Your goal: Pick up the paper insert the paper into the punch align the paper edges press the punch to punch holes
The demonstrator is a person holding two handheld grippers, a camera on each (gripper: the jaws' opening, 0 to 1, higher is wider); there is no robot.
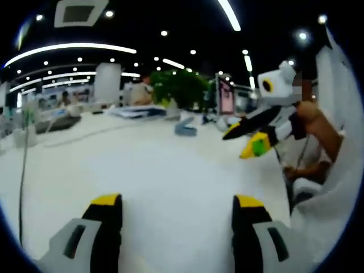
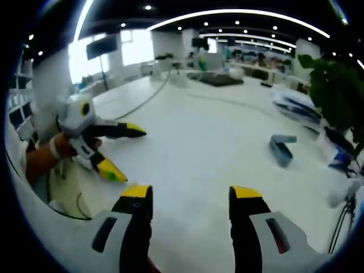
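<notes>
Jaws of both yellow-tipped grippers stand wide apart with nothing between them: the left gripper (image 1: 177, 206) and the right gripper (image 2: 192, 200) hover over the white table (image 1: 170, 165). Well ahead of the right gripper's fingers and off to their right lies the small blue-grey hole punch (image 2: 282, 149). No paper can be made out, so the pick-up looks not yet begun; finding the sheet comes first.

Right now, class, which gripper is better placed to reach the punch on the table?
Probably the right. Both are open and empty, but the punch looks larger and nearer from the right gripper; from the left gripper it lies smaller and farther off.
</notes>
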